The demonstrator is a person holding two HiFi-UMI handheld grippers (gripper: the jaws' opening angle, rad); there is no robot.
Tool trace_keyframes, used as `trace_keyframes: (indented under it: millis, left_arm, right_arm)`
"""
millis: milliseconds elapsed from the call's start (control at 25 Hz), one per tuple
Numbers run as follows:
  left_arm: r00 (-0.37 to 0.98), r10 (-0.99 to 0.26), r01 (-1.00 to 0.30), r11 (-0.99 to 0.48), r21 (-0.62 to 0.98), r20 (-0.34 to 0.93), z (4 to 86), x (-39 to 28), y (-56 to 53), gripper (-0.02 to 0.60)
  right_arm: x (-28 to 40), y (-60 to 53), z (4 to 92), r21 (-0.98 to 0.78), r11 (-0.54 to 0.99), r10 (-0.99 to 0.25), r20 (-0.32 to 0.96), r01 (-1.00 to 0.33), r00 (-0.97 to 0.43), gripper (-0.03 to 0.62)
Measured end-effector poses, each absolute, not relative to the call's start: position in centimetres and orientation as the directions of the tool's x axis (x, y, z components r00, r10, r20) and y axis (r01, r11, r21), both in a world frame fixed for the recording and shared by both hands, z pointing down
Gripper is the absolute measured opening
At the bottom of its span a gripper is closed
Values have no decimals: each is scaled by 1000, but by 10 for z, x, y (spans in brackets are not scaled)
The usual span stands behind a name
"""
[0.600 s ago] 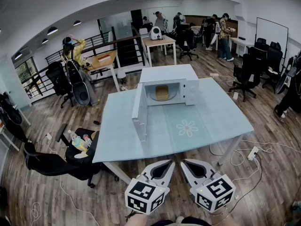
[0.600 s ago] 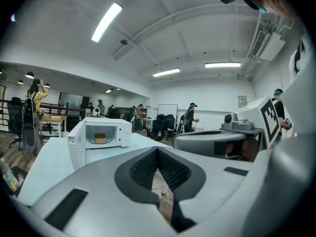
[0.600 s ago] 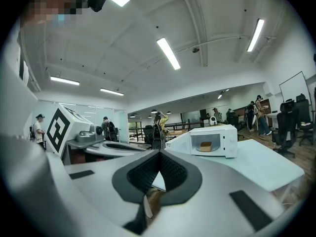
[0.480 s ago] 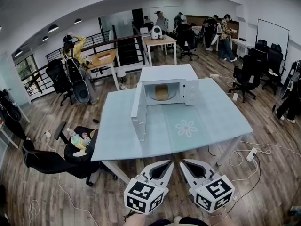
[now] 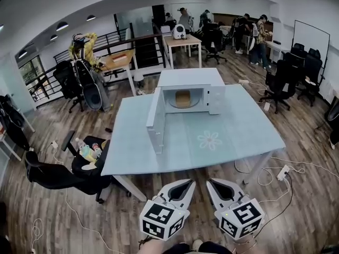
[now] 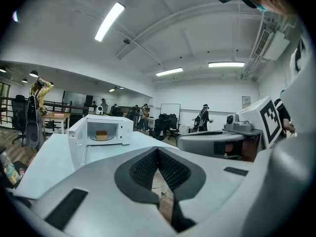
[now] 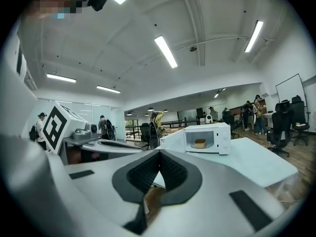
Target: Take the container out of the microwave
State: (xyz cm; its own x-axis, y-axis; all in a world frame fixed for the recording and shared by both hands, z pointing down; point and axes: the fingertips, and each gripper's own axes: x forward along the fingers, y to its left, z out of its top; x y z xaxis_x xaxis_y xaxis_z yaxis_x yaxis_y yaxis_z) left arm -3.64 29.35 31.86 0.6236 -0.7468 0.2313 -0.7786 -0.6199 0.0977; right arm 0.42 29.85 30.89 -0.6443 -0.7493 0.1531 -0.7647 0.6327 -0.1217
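Observation:
A white microwave stands at the far middle of a pale blue table, its door swung wide to the left. Inside, a tan container sits on the turntable. In the gripper views the same container shows in the open cavity. Both grippers hang side by side in front of the table's near edge, well short of the microwave. The left gripper is shut and empty. The right gripper is shut and empty too.
A black chair with bottles on it stands by the table's left front corner. Cables and a power strip lie on the wooden floor at the right. Office chairs, desks and several people fill the back of the room.
The head view has drifted slightly, so the table and microwave sit a little higher and further left in the picture. Both grippers keep their place and stay shut.

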Motion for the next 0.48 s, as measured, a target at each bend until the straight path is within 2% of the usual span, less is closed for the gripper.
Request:
trace_keyframes:
  millis: [480]
  left_arm:
    - [598, -766, -799, -593, 102, 235, 323, -14, 287, 12]
  right_arm:
    - [32, 295, 312, -101, 637, -748, 157, -764, -645, 9]
